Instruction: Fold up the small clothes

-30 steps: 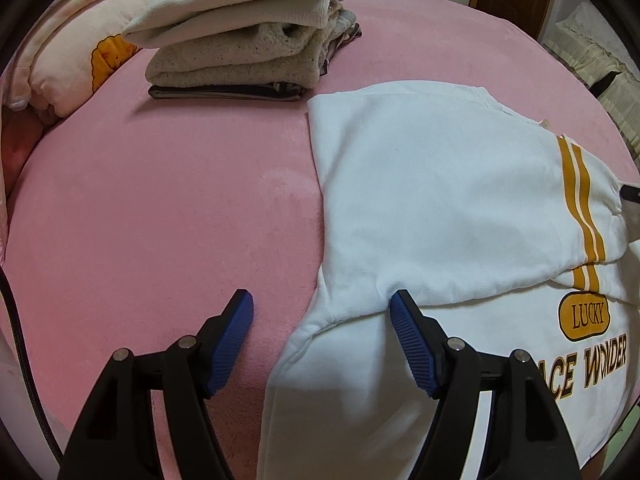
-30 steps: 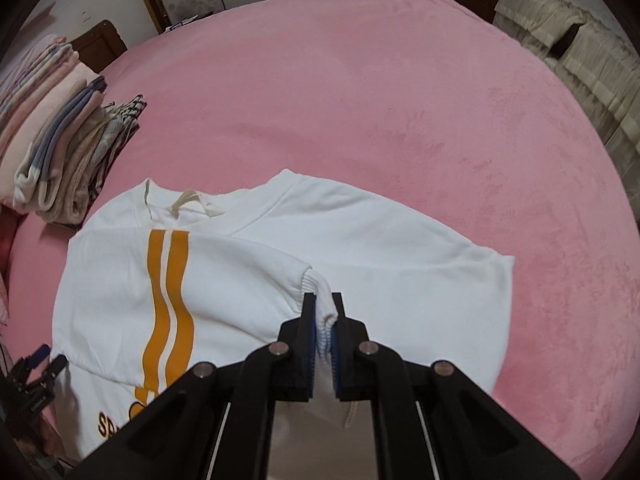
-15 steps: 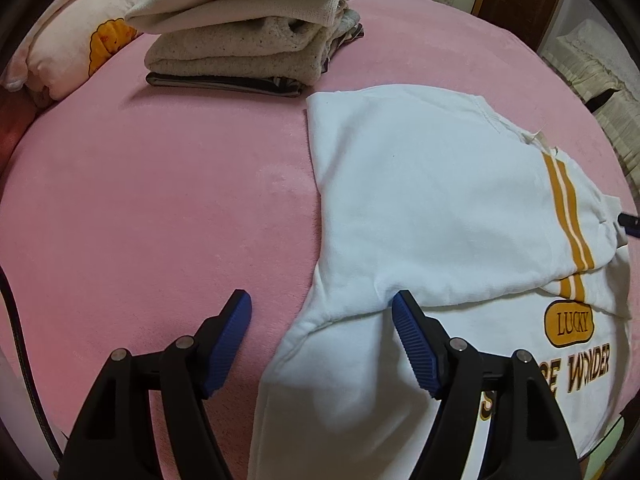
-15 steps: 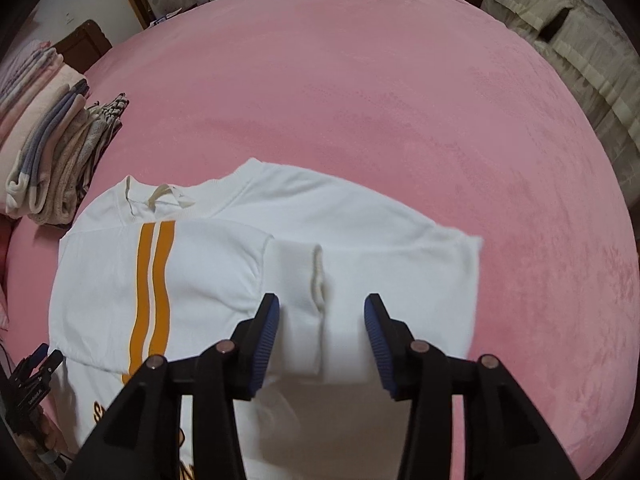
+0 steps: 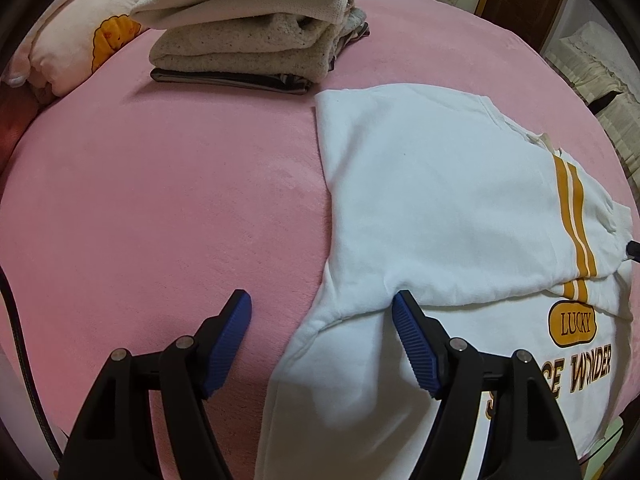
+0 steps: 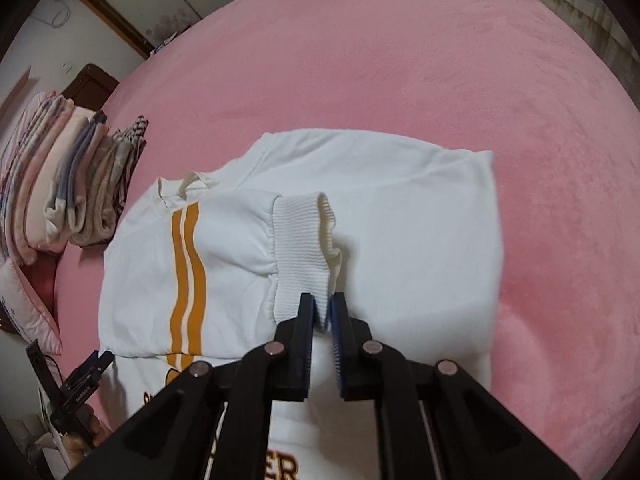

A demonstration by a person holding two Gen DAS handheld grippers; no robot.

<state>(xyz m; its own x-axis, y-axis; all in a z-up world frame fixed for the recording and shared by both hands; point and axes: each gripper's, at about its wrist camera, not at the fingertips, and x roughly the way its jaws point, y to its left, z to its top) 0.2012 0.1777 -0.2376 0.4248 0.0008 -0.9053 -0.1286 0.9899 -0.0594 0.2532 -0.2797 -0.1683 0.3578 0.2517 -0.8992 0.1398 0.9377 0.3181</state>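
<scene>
A white sweatshirt point(image 5: 432, 200) with orange stripes and lettering lies flat on the pink bed cover point(image 5: 160, 200). My left gripper point(image 5: 320, 312) is open and straddles the garment's left edge: one pad is over the pink cover, the other on the white cloth. In the right wrist view the striped sleeve point(image 6: 224, 256) is folded across the sweatshirt point(image 6: 420, 208). Its ribbed cuff point(image 6: 304, 240) runs down between the jaws of my right gripper point(image 6: 323, 314), which are closing and pinch the cuff's lower edge.
A stack of folded clothes point(image 5: 256, 40) sits on the bed beyond the sweatshirt, also seen on edge point(image 6: 80, 196) at the left. A pillow point(image 5: 80, 40) lies at the far left. A dark cable point(image 5: 16, 340) hangs by the bed's left side. Wooden doors stand behind.
The right gripper let go of the cuff, opened wide, shifted, and has closed on the cuff again. The sleeve now lies further across the body. The left gripper has stayed put.
</scene>
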